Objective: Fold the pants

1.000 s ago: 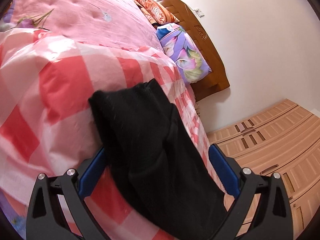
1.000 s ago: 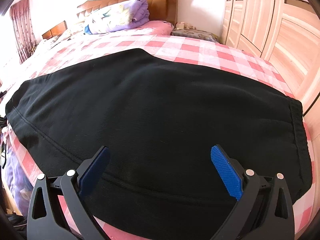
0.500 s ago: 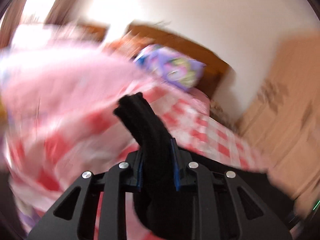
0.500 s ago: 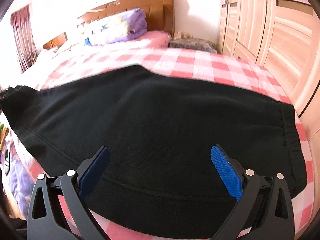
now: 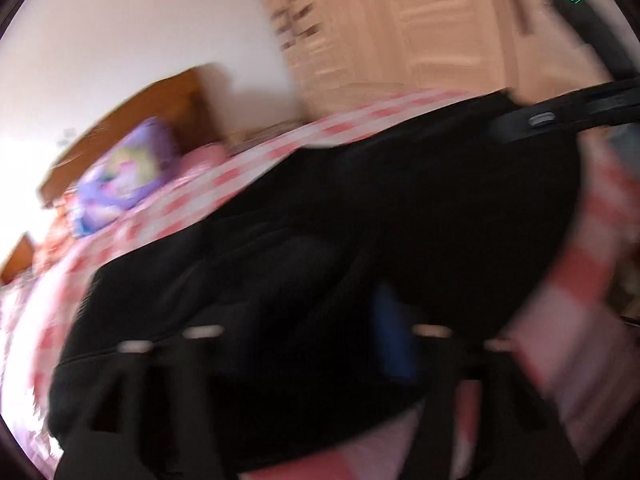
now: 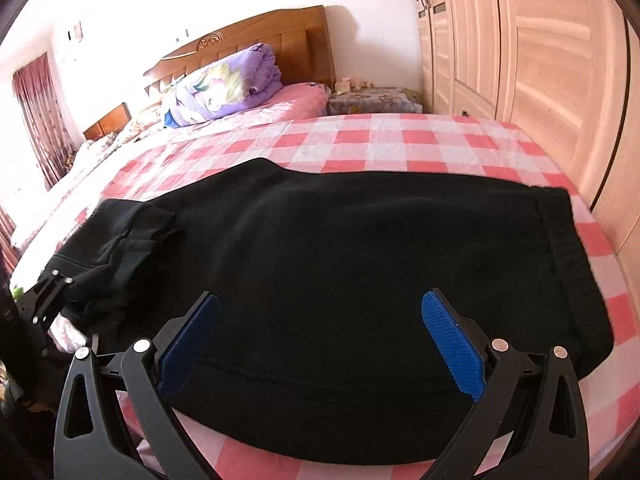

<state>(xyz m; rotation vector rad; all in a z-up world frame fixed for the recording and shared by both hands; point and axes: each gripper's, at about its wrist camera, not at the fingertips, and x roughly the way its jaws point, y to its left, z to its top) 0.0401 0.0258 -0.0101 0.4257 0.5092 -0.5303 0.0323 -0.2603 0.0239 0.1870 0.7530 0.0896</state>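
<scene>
The black pants (image 6: 360, 248) lie flat on the checked sheet (image 6: 380, 140) just ahead of the right gripper (image 6: 320, 340), whose jaws are spread and empty. To its left, the pant ends are folded over by the left gripper (image 6: 52, 296), whose jaws are opening. The left view is blurred; only the right view shows the purple quilt (image 6: 224, 84) clearly.

Pants (image 6: 360, 264): lie flat across the near end of the bed (image 6: 384, 140), waistband toward the right edge.
Leg end (image 6: 120, 248): bunched on the left, doubled back onto the rest of the cloth.
Left gripper (image 6: 52, 296): at that bunched end, far left of the right wrist view; jaws opening.
Right gripper (image 6: 320, 344): over the near hem, jaws spread apart.
Quilt (image 6: 224, 84): at the far end, against the headboard (image 6: 256, 36).
Wardrobe (image 6: 540, 60): right of the bed.
</scene>
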